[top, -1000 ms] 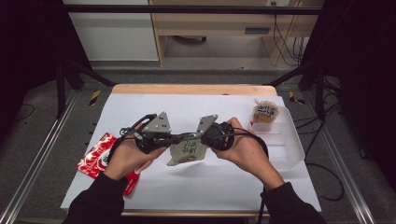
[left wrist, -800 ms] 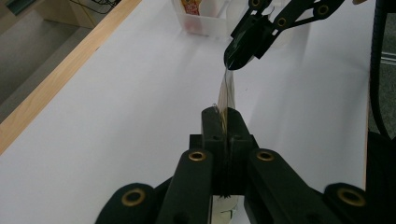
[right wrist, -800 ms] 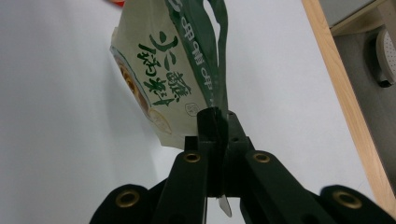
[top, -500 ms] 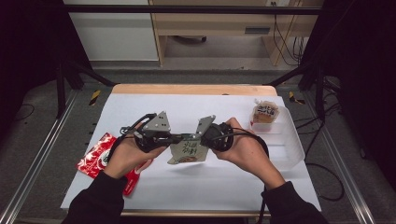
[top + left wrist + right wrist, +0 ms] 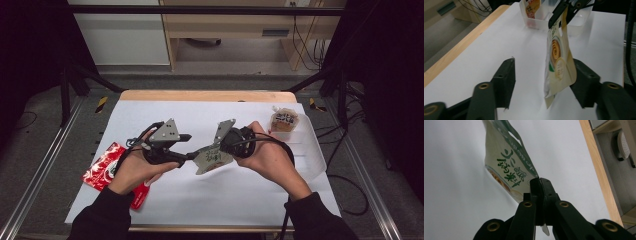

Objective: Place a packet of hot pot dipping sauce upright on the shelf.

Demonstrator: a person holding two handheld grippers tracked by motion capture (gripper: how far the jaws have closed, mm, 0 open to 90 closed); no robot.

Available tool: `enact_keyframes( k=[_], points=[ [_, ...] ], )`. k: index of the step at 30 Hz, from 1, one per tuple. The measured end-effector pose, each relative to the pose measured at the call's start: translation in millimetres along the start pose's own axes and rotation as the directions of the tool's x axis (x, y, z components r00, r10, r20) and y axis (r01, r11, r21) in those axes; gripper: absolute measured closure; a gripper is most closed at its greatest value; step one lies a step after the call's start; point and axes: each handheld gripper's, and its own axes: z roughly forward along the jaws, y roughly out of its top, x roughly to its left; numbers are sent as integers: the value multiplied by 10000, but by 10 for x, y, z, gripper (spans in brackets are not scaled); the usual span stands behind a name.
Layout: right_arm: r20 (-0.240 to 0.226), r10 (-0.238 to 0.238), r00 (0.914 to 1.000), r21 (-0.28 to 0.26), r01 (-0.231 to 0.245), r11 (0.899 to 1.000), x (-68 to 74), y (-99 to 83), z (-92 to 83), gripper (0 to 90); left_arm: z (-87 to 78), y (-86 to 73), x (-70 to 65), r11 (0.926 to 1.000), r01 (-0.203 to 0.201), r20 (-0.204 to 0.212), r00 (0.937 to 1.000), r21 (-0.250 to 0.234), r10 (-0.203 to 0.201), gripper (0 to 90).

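Note:
A cream snack pouch (image 5: 212,158) with green lettering hangs above the middle of the white table sheet. My right gripper (image 5: 214,149) is shut on its top edge; in the right gripper view the jaws (image 5: 540,183) pinch the pouch (image 5: 509,167) by a corner. My left gripper (image 5: 191,156) comes in from the left and stands open. In the left gripper view the pouch (image 5: 557,62) dangles between its two spread jaws, close against the right one. The right gripper (image 5: 564,12) grips the pouch from above.
A clear plastic bin (image 5: 311,156) stands at the right, with another snack packet (image 5: 284,120) upright at its far end. A red packet (image 5: 102,170) lies at the left, partly under the left hand. The wooden table edge (image 5: 200,95) runs along the back.
The two hands have drifted slightly apart. The pouch has stayed in the right gripper's hold and barely shifted to the right.

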Motion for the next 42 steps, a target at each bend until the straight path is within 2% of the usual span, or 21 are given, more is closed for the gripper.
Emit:
enact_keyframes(
  k=[5,11,13,16,18,21,23,25,28,31,34,37,38,42],
  points=[
    [128,114,9999,69,-115,9999,-49,-52,-50,900,2,-76,-7,9997,228,-255,9994,-62,-230,238],
    [335,407,9986,-58,-405,9992,-111,-97,-145,900,-38,-211,-52,9995,321,-687,9971,-60,-324,183],
    [430,549,9976,-137,-543,9984,-154,-121,-201,900,-54,-283,-63,9993,381,-944,9948,10,-378,159],
    [657,811,9945,-188,-800,9966,-203,-157,-285,900,-59,-431,-80,9974,713,-1055,9918,-57,-715,130],
    [797,898,9928,-217,-883,9959,-240,-187,-347,900,-41,-537,-88,9972,744,-1206,9900,87,-728,122],
    [1020,1114,9885,-216,-1097,9937,-284,-234,-433,900,14,-670,-98,9950,868,-1463,9861,485,-789,107],
    [1230,1358,9831,-225,-1341,9907,-333,-293,-513,900,58,-769,-131,9941,949,-1623,9831,530,-852,103],
    [1273,1454,9811,-257,-1433,9893,-348,-313,-537,900,93,-858,-157,9931,913,-1742,9817,738,-773,104],
    [1414,1658,9760,-237,-1641,9862,-393,-365,-603,900,96,-936,-154,9904,1265,-1976,9737,563,-1131,107],
    [1550,1854,9704,-204,-1845,9826,-432,-399,-667,900,64,-994,-155,9907,1218,-2177,9702,600,-1061,108],
    [1672,1952,9664,-171,-1951,9806,-469,-417,-717,900,50,-1080,-169,9870,1564,-2310,9622,363,-1440,105],
    [1837,2146,9593,-198,-2146,9765,-518,-443,-771,900,72,-1169,-194,9847,1677,-2373,9595,469,-1520,101],
    [1859,2175,9582,-204,-2176,9758,-528,-452,-783,900,86,-1198,-195,9830,1745,-2299,9604,564,-1573,97],
    [2044,2390,9493,-41,-2433,9699,-578,-512,-847,900,114,-1238,-198,9817,1798,-2379,9580,629,-1602,92]
  ],
)
